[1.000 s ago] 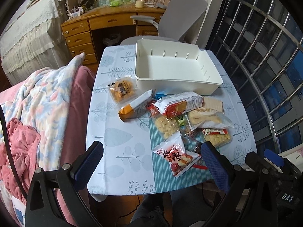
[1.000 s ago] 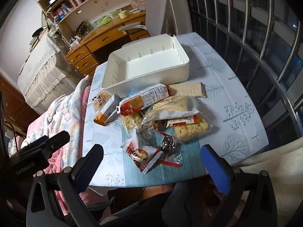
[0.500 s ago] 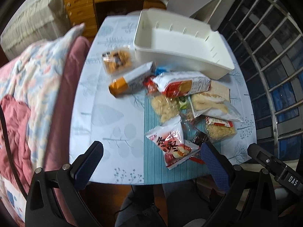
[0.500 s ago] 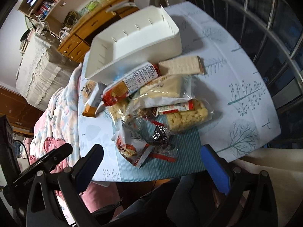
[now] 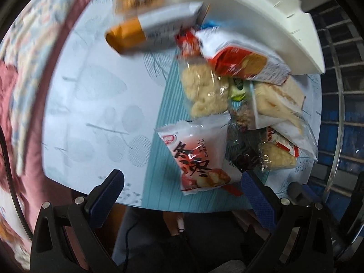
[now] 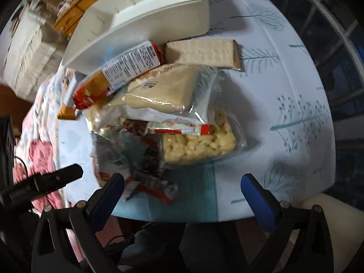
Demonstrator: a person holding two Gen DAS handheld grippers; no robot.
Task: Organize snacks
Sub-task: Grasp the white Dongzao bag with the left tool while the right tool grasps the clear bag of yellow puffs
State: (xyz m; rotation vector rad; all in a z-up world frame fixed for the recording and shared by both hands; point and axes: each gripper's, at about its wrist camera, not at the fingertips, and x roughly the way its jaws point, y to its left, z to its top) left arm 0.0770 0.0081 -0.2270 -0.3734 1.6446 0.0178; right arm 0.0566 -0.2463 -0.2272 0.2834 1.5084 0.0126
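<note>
Two grippers: both held above the near edge of the table, jaws spread wide, nothing between them.
Left gripper (image 5: pixel 182 187): black frame with blue-padded fingertips (image 5: pixel 107 195); it hangs over the near end of a white and red snack packet with black characters (image 5: pixel 200 157).
Right gripper (image 6: pixel 183 192): same build, its blue pads (image 6: pixel 258 201) straddling the near rim of the table; the left pad overlaps a crumpled clear wrapper with red trim (image 6: pixel 145 182).
Snack pile: just beyond the grippers, overlapping on the table; a clear bag of pale puffed pieces (image 6: pixel 200 145), a clear bag of a flat beige slab (image 6: pixel 163 91), a long red and white packet with a printed label (image 6: pixel 120 70), a tan cracker pack (image 6: pixel 202 54).
Left outliers: an orange and white carton (image 5: pixel 152 29), blurred, lying beside the pile.
White plastic bin (image 6: pixel 145 20): rectangular, at the far side of the table, its near wall touching the long packet.
Table: round, covered in a pale cloth with blue tree prints (image 6: pixel 295 104).
Left of table: pink and floral bedding (image 5: pixel 25 72).
</note>
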